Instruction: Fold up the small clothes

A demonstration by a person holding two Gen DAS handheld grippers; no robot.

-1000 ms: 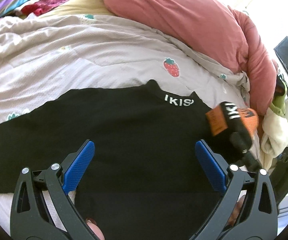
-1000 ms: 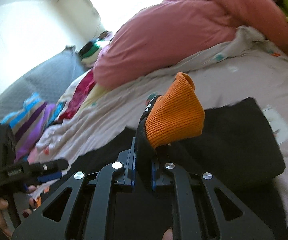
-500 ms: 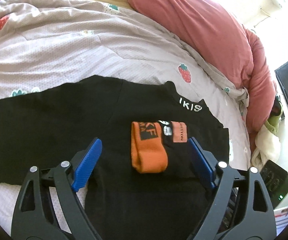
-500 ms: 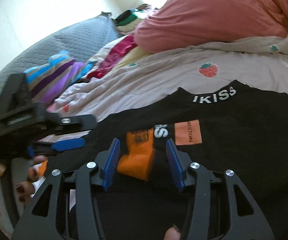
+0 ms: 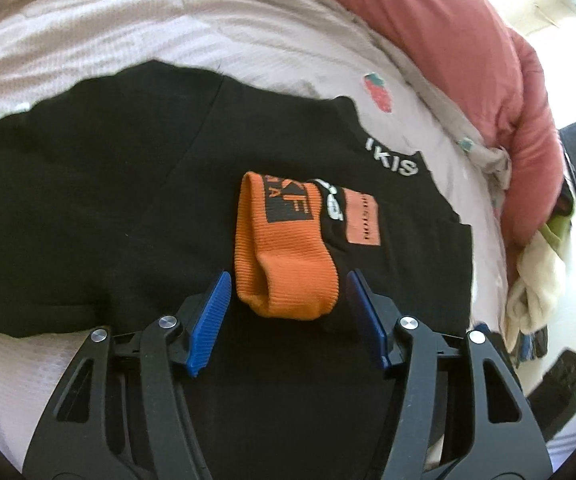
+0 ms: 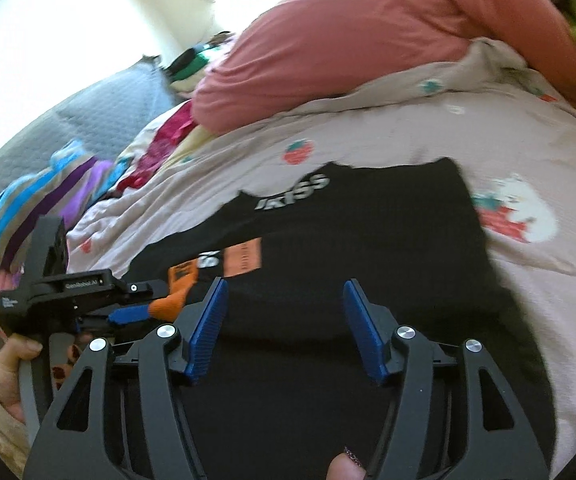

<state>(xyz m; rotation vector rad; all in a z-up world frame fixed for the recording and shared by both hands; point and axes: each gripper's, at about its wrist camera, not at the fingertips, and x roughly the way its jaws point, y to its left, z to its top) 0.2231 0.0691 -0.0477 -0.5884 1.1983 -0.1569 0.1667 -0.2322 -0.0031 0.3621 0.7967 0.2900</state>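
A black top [image 5: 107,220] with white collar lettering lies flat on the bed; it also shows in the right wrist view [image 6: 388,248]. Its sleeve with an orange cuff [image 5: 288,256] is folded across the chest. My left gripper [image 5: 288,316] is open, its blue pads on either side of the cuff's near end, not closed on it. My right gripper [image 6: 283,324] is open and empty over the black cloth, to the right of the cuff [image 6: 175,292]. The left gripper also appears in the right wrist view [image 6: 127,314].
A pale strawberry-print quilt [image 5: 207,40] covers the bed. A pink duvet [image 5: 468,40] is piled at the back and right. Striped and red clothes [image 6: 47,200] lie at the left by a grey headboard [image 6: 99,116]. Dark devices [image 5: 560,392] sit off the bed's right edge.
My right gripper carried the orange cuff onto the chest, let it go and moved right. My left gripper moved in around the cuff and narrowed.
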